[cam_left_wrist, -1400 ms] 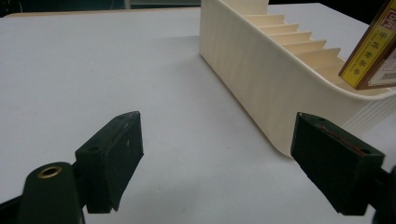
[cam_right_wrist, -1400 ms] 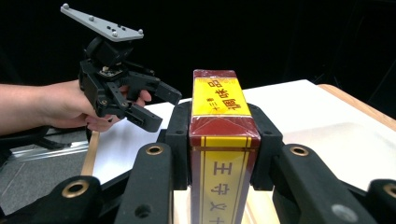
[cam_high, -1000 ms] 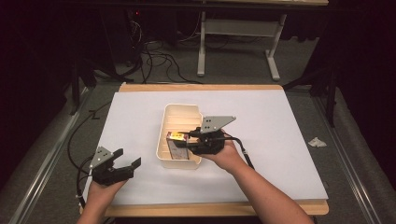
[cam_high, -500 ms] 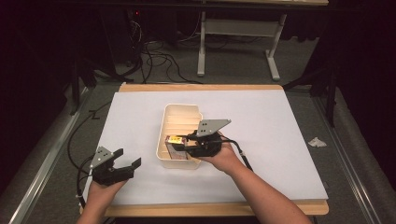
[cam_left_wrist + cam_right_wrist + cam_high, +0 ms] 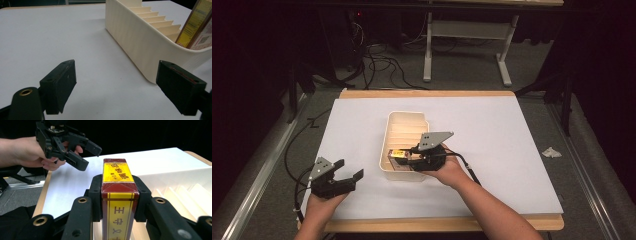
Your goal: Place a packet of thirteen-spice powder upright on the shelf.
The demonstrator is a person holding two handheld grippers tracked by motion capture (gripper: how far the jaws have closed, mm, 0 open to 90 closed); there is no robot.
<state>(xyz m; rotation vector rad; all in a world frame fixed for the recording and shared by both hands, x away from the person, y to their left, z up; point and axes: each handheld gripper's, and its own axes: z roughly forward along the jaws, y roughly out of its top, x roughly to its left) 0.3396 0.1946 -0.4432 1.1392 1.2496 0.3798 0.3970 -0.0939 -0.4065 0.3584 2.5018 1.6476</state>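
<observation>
A cream slotted tray sits mid-table on the white sheet. My right gripper is shut on a red and yellow box and holds it upright at the tray's near end. In the right gripper view the box stands clamped between the two black jaws of the right gripper. My left gripper rests near the table's front left, open and holding nothing. Ahead of the left gripper lies bare sheet, with the tray wall and the box to the right.
A crumpled paper scrap lies beyond the sheet's right edge. Cables and a white table frame stand on the floor behind the table. The wooden table edge runs along the front.
The right gripper with the box has edged slightly left and toward the near side over the tray's near end. The left gripper has stayed put.
</observation>
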